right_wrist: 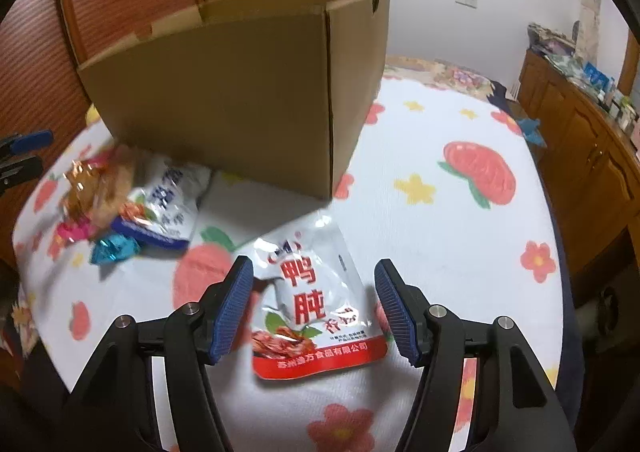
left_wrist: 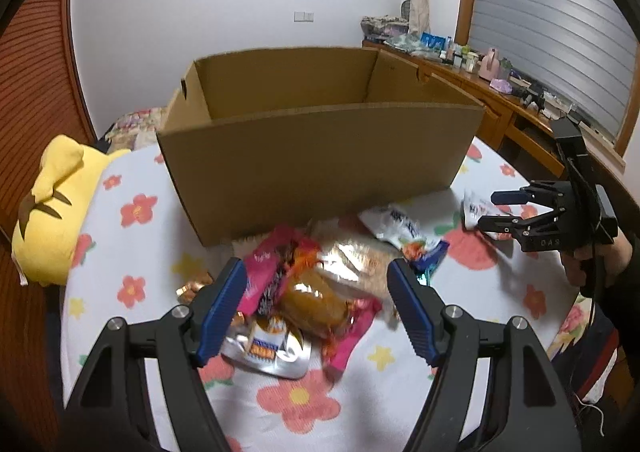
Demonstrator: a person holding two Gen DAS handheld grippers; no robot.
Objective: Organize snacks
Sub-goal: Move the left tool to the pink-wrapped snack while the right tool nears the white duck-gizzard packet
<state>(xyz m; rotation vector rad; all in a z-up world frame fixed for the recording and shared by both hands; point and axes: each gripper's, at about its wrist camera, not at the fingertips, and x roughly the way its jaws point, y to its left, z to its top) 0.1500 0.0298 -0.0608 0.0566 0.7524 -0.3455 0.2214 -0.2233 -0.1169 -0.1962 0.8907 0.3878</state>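
My left gripper [left_wrist: 316,308] hangs with jaws apart over the snack pile [left_wrist: 304,292], just near of the cardboard box [left_wrist: 320,156] on the bed. My right gripper [right_wrist: 314,308], jaws apart, straddles the silver pouch [right_wrist: 316,300]. I reckon the slick foil may slide, or I'd pinch the bedspread [right_wrist: 440,236] too.

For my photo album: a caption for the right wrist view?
Open right gripper above a red-and-white snack packet beside the cardboard box.

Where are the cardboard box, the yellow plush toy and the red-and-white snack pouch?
cardboard box [left_wrist: 312,156], left wrist view, near wall.
yellow plush toy [left_wrist: 52,208], left wrist view, its body.
red-and-white snack pouch [right_wrist: 312,304], right wrist view, printed front.
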